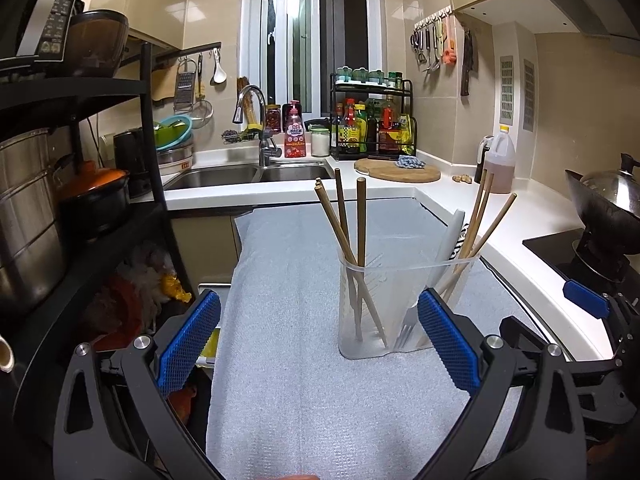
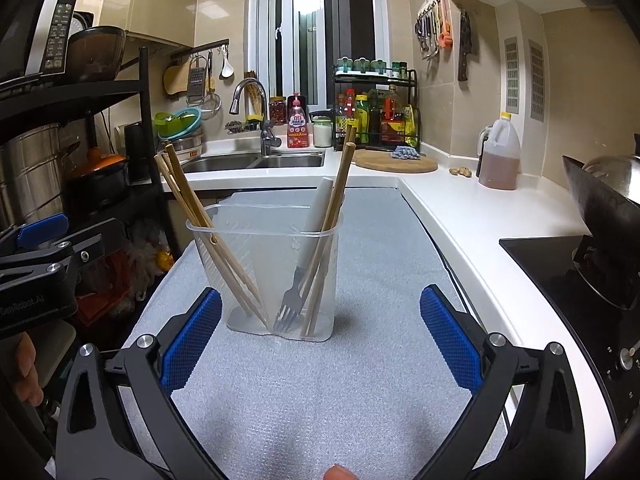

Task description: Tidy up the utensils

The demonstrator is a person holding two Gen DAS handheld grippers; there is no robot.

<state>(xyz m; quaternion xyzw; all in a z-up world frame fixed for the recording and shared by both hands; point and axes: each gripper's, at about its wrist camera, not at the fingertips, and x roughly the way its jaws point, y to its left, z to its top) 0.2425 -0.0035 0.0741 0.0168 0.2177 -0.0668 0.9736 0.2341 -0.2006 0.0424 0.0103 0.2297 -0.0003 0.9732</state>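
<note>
A clear plastic utensil holder [image 1: 384, 332] [image 2: 248, 276] stands upright on the grey mat [image 1: 288, 360] [image 2: 360, 380]. Wooden chopsticks [image 1: 340, 220] [image 2: 188, 204] lean in its left compartment. More chopsticks [image 1: 480, 220] [image 2: 332, 216] and a metal fork [image 2: 290, 300] [image 1: 406, 330] with a white handle sit in the right compartment. My left gripper [image 1: 318, 340] is open and empty, just short of the holder. My right gripper [image 2: 320, 336] is open and empty, with the holder ahead, slightly left of centre.
A white counter [image 2: 480, 216] runs along the right with an oil jug [image 2: 500, 156], a stove [image 2: 560, 272] and a wok [image 2: 608, 200]. A sink [image 1: 248, 174], a round cutting board [image 1: 400, 170] and a condiment rack [image 1: 372, 120] stand behind. A black shelf [image 1: 80, 160] with pots is on the left.
</note>
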